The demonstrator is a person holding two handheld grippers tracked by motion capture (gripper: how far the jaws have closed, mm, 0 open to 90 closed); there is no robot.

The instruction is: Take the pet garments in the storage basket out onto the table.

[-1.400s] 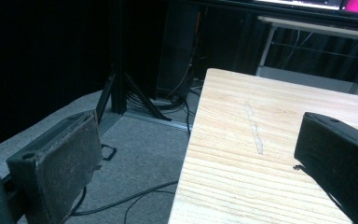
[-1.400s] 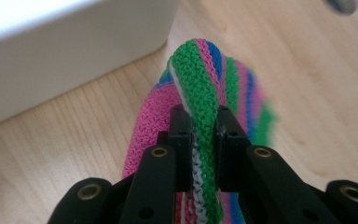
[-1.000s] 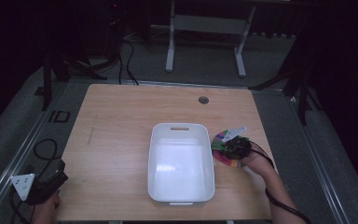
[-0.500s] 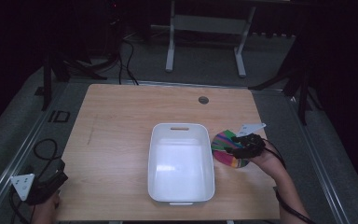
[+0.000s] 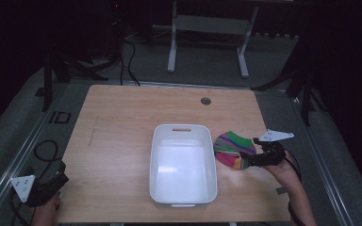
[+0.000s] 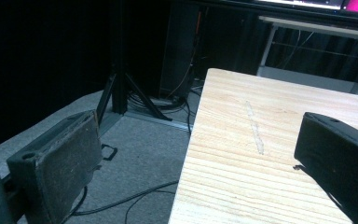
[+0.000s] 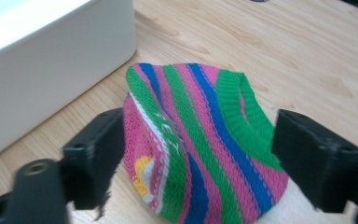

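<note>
A stripy knitted sock (image 5: 234, 149) lies on the wooden counter (image 5: 122, 141), just beside the right wall of the white tub (image 5: 184, 165). It has pink, green, blue and white stripes. In the high view its long side runs from up near the tub down toward the right tool (image 5: 257, 159). In the right gripper view (image 7: 200, 144) the stripes run away from the camera, and the green band at the sock's edge curves along the far right side.

The right tool sits at the near end of the sock. Its two black jaws have just been opening and now stand wide apart, one on each side of the sock. The sock lies between them, and the left jaw looks right up against the knit, but they do not squeeze it. The sock is let go.

The left tool (image 5: 42, 188) is far off at the near left corner of the counter. Its jaws (image 6: 205, 163) are wide apart too, with nothing in them, one over the floor and one over the counter.
</note>
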